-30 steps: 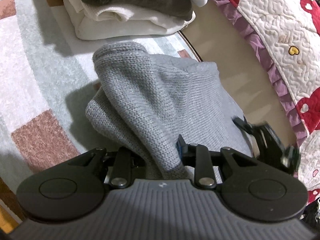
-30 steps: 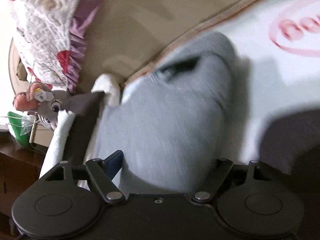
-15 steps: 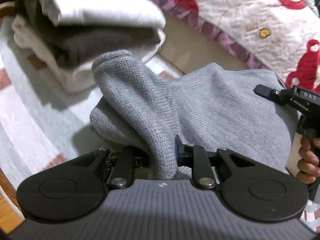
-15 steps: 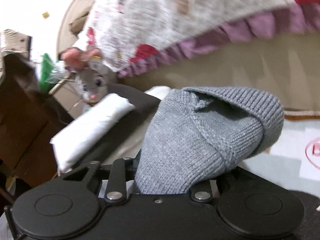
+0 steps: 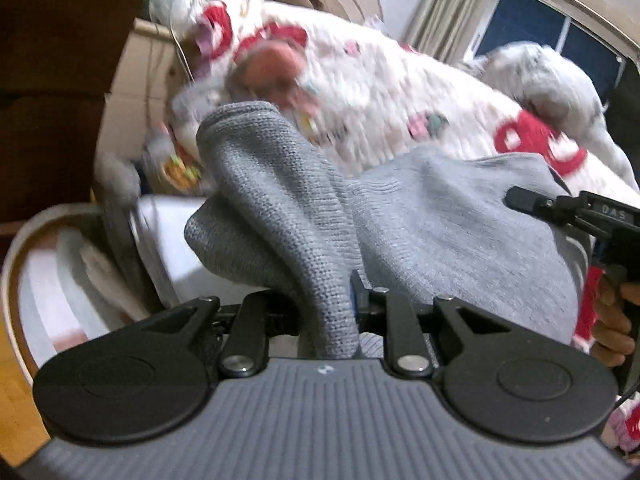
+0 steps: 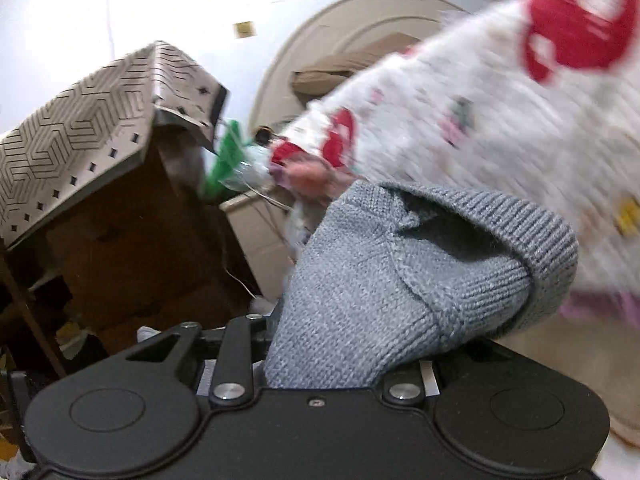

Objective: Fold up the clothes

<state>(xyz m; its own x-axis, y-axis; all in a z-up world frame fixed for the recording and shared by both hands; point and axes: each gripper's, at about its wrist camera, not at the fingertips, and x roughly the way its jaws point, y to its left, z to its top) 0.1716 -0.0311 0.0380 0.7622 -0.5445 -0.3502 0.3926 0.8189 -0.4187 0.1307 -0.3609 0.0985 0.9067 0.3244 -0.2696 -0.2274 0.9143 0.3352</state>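
Aloft, the grey knit sweater sags between left claw and right claw, both clamped on it.

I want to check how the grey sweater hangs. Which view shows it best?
The left wrist view: the grey sweater spreads from the left gripper across to the right gripper. The right wrist view shows only one bunched, ribbed end clamped in its own jaws.
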